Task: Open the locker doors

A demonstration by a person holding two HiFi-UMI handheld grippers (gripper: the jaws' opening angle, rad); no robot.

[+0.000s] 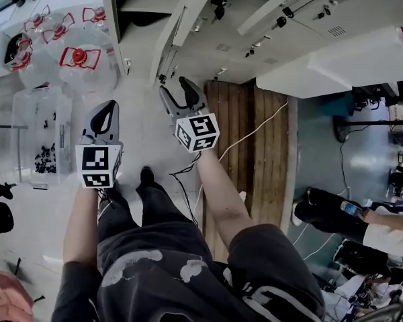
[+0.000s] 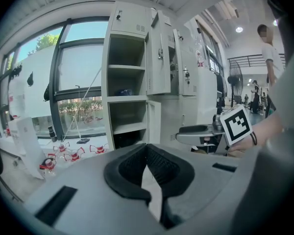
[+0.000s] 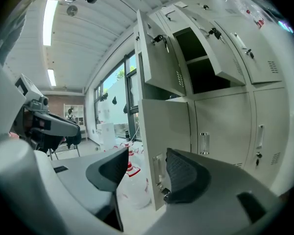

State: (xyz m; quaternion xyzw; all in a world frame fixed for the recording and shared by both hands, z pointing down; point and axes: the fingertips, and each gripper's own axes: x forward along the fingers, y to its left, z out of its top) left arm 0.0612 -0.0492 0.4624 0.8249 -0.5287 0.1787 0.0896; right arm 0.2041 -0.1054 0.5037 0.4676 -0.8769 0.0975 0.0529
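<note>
The grey locker bank (image 1: 269, 39) stands ahead with several doors swung open. In the right gripper view, the edge of a lower open door (image 3: 161, 131) with its latch (image 3: 159, 173) shows between the jaws of my right gripper (image 3: 147, 155), which stands open, its pads off the door. An upper door (image 3: 157, 58) hangs open above it, and two lower doors (image 3: 220, 126) to the right are closed. My left gripper (image 2: 147, 148) is shut on nothing and faces an open column of shelves (image 2: 127, 92). In the head view, both grippers (image 1: 107, 111) (image 1: 181, 89) hover before the lockers.
Large water bottles with red handles (image 1: 80, 59) and a clear plastic bin (image 1: 43, 139) sit on the floor to the left. A wooden board (image 1: 248, 133) with a white cable (image 1: 255, 129) lies at the lockers' foot. A person (image 1: 383, 227) sits at the right.
</note>
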